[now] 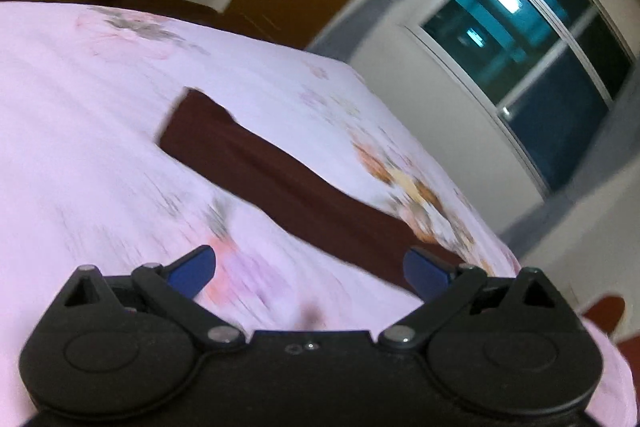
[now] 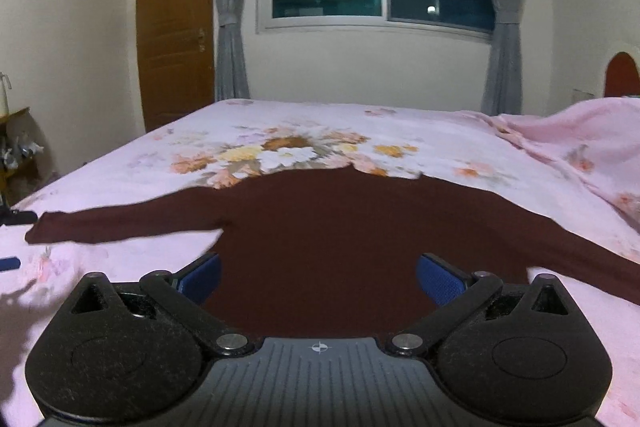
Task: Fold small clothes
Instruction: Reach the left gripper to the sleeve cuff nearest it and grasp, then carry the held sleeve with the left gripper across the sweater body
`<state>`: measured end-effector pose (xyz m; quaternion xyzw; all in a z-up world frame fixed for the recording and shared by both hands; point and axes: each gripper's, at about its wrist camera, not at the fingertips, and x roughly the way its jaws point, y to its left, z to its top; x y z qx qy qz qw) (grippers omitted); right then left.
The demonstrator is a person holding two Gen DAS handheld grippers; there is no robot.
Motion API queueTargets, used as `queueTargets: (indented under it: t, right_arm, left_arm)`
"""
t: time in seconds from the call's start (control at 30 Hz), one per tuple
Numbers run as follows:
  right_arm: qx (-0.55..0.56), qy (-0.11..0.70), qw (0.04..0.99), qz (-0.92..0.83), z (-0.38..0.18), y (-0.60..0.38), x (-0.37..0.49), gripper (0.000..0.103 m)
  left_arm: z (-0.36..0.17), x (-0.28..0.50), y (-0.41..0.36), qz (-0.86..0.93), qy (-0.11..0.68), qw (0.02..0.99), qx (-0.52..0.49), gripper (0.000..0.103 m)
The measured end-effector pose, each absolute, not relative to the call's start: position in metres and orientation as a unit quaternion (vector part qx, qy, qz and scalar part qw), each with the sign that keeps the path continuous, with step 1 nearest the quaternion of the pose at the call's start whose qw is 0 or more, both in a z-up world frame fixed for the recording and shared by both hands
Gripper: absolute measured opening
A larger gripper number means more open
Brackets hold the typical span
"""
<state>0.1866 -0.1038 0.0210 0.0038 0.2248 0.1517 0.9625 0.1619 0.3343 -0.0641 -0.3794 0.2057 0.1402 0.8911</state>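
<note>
Ahead of the left claw (image 1: 310, 273), in its own blurred view, a long dark maroon sleeve (image 1: 256, 163) runs away across the pink floral bedsheet (image 1: 80, 131), its cuff at the far end and its near end passing just beside the right-hand blue finger pad (image 1: 426, 269). That claw hangs spread wide and empty above the sheet, tilted, likely so it can come down on the sleeve for a first fold. Beyond the bed edge, off to its right, a window (image 1: 532, 55) shows dark glass. Directly in front of the right claw (image 2: 318, 277), in its view, the maroon long-sleeved top (image 2: 340, 227) lies flat on the bed with both sleeves stretched straight out to either side, a layout that suits folding the arms inward. This claw too is spread apart and holds nothing, hovering over the body of the garment with cloth showing between its blue pads (image 2: 442, 277). Farther beyond it stand the window, grey curtains (image 2: 230, 11) and a wooden door (image 2: 174, 27); no fold appears made yet.
</note>
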Motion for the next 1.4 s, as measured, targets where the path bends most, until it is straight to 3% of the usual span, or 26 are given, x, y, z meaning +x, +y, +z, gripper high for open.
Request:
queueTargets:
  t: [0.03, 0.07, 0.13, 0.3, 0.5, 0.6, 0.67, 0.73, 0.97, 1.07, 1.4]
  right_arm:
    - [0.002, 0.224, 0.962, 0.154, 0.019, -0.096, 0.197, 0.103]
    - [0.0, 0.224, 0.962, 0.156, 0.017, -0.088, 0.207, 0.103]
    - [0.0, 0.224, 0.96, 0.166, 0.013, -0.076, 0.228, 0.103]
    - [-0.004, 0.229, 0.956, 0.185, 0.001, -0.039, 0.269, 0.103]
    - [-0.005, 0.239, 0.951, 0.196, -0.013, -0.005, 0.32, 0.103]
    - [-0.004, 0.251, 0.949, 0.19, -0.021, 0.002, 0.346, 0.103]
    - [0.001, 0.255, 0.95, 0.182, -0.026, 0.002, 0.357, 0.103]
    - [0.005, 0.258, 0.95, 0.175, -0.029, 0.0, 0.362, 0.103]
    - [0.017, 0.274, 0.948, 0.158, -0.043, -0.014, 0.37, 0.103]
    - [0.02, 0.276, 0.949, 0.152, -0.044, -0.019, 0.369, 0.103]
    - [0.024, 0.28, 0.952, 0.124, -0.048, -0.05, 0.371, 0.103]
  left_arm:
    - [-0.068, 0.164, 0.342, 0.151, 0.208, 0.888, -0.382, 0.093]
    - [-0.073, 0.168, 0.351, 0.152, 0.208, 0.883, -0.392, 0.07]
    - [-0.09, 0.174, 0.371, 0.147, 0.211, 0.861, -0.439, 0.036]
    - [-0.127, 0.183, 0.408, 0.153, 0.163, 0.818, -0.53, 0.039]
    - [-0.136, 0.208, 0.426, 0.164, 0.119, 0.811, -0.549, 0.038]
    - [-0.14, 0.215, 0.433, 0.17, 0.113, 0.804, -0.558, 0.028]
    - [-0.143, 0.219, 0.437, 0.176, 0.119, 0.804, -0.556, 0.015]
    - [-0.144, 0.223, 0.439, 0.177, 0.129, 0.808, -0.547, 0.011]
    - [-0.141, 0.232, 0.444, 0.17, 0.125, 0.816, -0.538, 0.012]
    - [-0.144, 0.222, 0.439, 0.176, 0.117, 0.823, -0.527, 0.004]
    - [-0.132, 0.223, 0.434, 0.164, 0.092, 0.846, -0.499, 0.002]
